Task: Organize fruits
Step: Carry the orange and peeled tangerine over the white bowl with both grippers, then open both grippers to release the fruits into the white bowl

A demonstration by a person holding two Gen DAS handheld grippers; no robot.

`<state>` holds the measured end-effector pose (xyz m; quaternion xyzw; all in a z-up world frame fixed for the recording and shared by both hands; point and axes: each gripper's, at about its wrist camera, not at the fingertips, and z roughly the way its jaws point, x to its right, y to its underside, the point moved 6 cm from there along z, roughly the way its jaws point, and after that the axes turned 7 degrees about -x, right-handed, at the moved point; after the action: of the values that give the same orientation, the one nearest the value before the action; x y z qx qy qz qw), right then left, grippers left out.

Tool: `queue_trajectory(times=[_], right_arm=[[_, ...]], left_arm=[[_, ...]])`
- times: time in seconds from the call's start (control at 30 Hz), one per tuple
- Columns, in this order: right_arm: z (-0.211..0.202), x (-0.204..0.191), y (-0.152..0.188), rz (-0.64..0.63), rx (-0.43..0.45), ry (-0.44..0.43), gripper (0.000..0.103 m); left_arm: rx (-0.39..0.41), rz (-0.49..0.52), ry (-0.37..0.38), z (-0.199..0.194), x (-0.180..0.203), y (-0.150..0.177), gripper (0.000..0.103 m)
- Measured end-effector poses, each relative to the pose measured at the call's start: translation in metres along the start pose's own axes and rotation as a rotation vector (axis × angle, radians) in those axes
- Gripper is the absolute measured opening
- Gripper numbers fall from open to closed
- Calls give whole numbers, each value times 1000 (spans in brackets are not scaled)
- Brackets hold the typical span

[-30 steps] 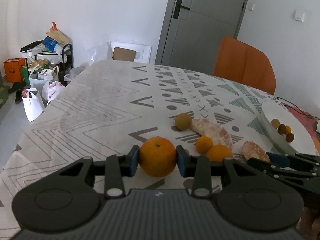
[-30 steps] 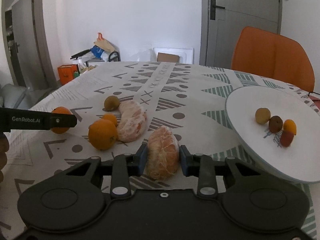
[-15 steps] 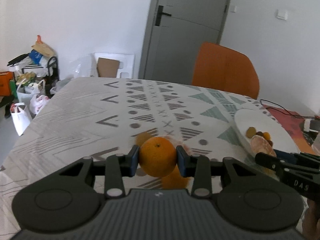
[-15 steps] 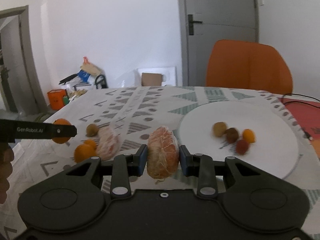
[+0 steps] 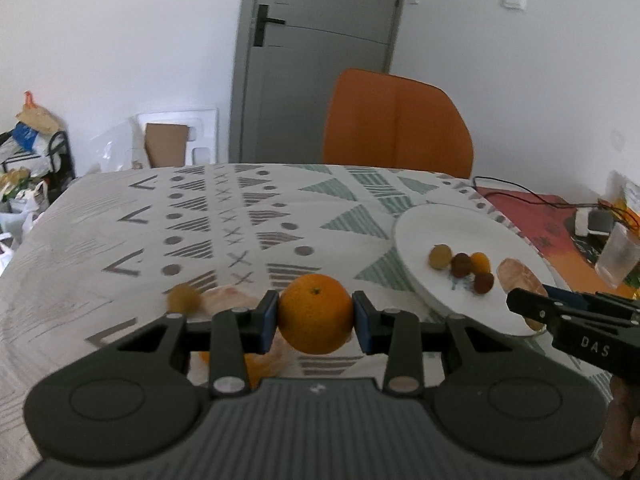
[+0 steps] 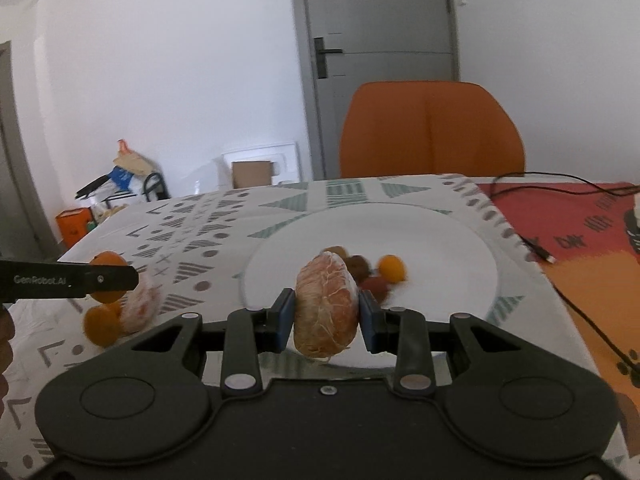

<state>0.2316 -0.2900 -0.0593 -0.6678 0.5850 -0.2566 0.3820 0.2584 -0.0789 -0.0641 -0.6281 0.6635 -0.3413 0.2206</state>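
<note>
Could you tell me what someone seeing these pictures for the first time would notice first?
Most striking is the fruit clamped in each hand-held gripper: the left hand-held gripper grips a whole orange, and the right hand-held gripper holds a peeled citrus half over the near part of the white plate. Four small fruits sit on that plate, and an orange chair stands behind the patterned tablecloth.

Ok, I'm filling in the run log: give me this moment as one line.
left gripper: shut on orange | right gripper: shut on peeled citrus, over plate | plate: four small fruits
</note>
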Motion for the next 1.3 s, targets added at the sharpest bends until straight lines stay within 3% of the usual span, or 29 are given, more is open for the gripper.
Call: queue_trajectory(times=[0.6, 0.73, 0.97, 1.1, 1.3], right_arm=[[16, 60, -9, 106, 16, 98, 33], [15, 65, -10, 108, 39, 133, 56], [8, 65, -5, 98, 39, 122, 61], [8, 61, -3, 96, 25, 111, 63], [5, 49, 0, 78, 26, 97, 72]], left_arm=[[-13, 82, 74, 40, 61, -24, 38], [-18, 99, 83, 49, 71, -27, 38], [2, 133, 110, 52, 83, -32, 40], [9, 129, 89, 47, 80, -34, 42], [3, 96, 36, 38, 58, -27, 56]])
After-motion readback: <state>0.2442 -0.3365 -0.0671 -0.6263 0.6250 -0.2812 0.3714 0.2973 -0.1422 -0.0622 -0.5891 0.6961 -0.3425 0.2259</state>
